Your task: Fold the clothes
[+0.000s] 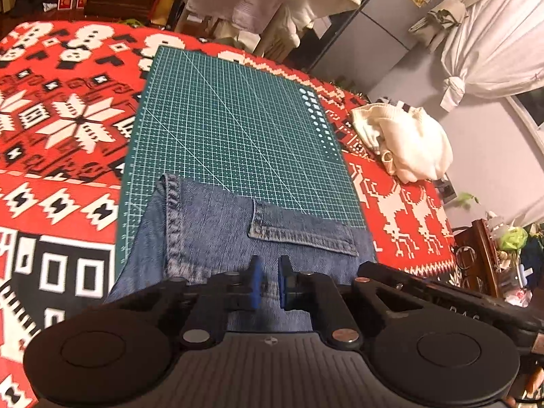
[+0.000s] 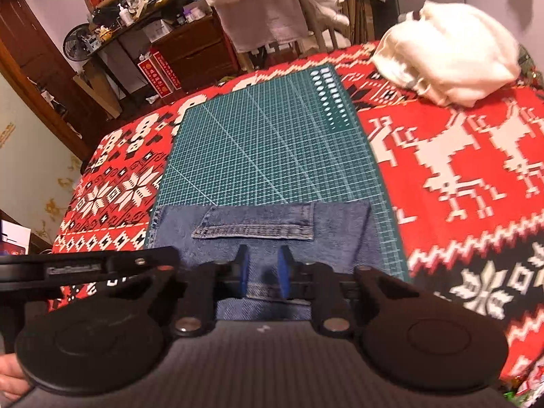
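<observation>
Folded blue jeans (image 1: 210,224) lie on the near end of a green cutting mat (image 1: 238,119), back pocket (image 1: 299,234) facing up. My left gripper (image 1: 269,282) hovers over their near edge, its blue pads (image 1: 255,284) a narrow gap apart with denim showing between them. In the right wrist view the same jeans (image 2: 340,231) and pocket (image 2: 255,226) sit on the mat (image 2: 265,156). My right gripper (image 2: 263,272) is open above a stitched hem, with a wider gap between its pads (image 2: 283,273). The nearest part of the jeans is hidden under both grippers.
A red, white and black patterned cloth (image 1: 68,119) covers the table. A crumpled cream garment (image 1: 408,142) (image 2: 452,54) lies at the far right of the table. Chairs draped with pale cloth and cluttered furniture stand beyond the far edge.
</observation>
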